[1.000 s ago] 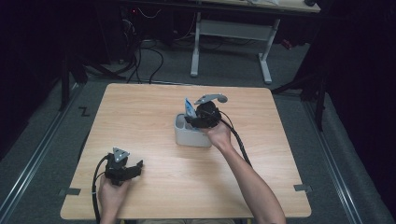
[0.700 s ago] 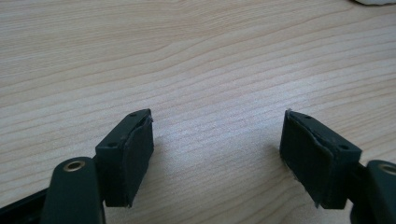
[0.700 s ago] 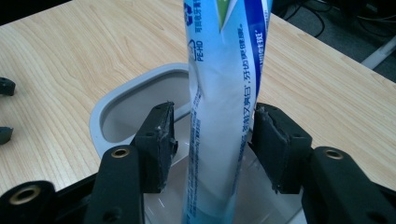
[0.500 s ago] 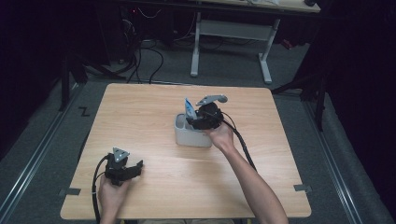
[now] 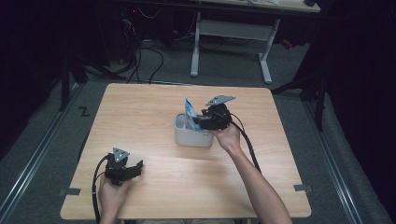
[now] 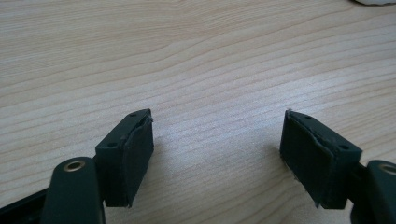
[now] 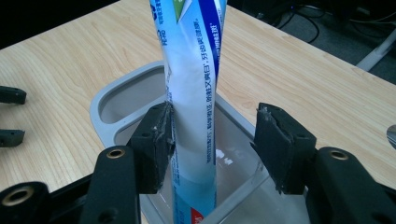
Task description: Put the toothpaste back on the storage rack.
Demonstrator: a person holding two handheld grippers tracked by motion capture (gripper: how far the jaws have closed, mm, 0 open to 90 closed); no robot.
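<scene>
worktop (image 5: pixel 154 112): pale wood-grain laminate, smooth, rect. w/ rounded corners; fine streaks run across it in left gripper view
tub (image 7: pixel 116 100): grey plastic, oblong w/ rounded corners, thick matte rim, glossy inside w/ light glints; stands near worktop centre, slightly toward the far edge
tube (image 7: pixel 194 93): soft squeeze tube, glossy film, white-to-pale-blue w/ dark blue band, green patch up top, small print, red bit at the low end; flat & slightly twisted; stands near upright in the tub, top poking out above the rim in high view (image 5: pixel 190 108)
right gripper (image 7: pixel 212 135): black, blocky pads w/ matte rubbery faces, frayed edges, brass-ringed holes in the arms; grey three-cornered plate on top in high view; jaws spread & have just been opening; tube sits between them, left pad at or just beside the tube, right pad well clear w/ open gap – no pinch; poised over the tub's right end (image 5: pixel 215 117)
left gripper (image 6: pixel 217 154): same black pads, worn edges; jaws spread wide, bare wood between; low over the worktop near its front left corner (image 5: pixel 122 167), well apart from the tub
cables: black, trail from each gripper back toward the person
floor: grey, carpet-like; white metal desk legs beyond the worktop
</scene>
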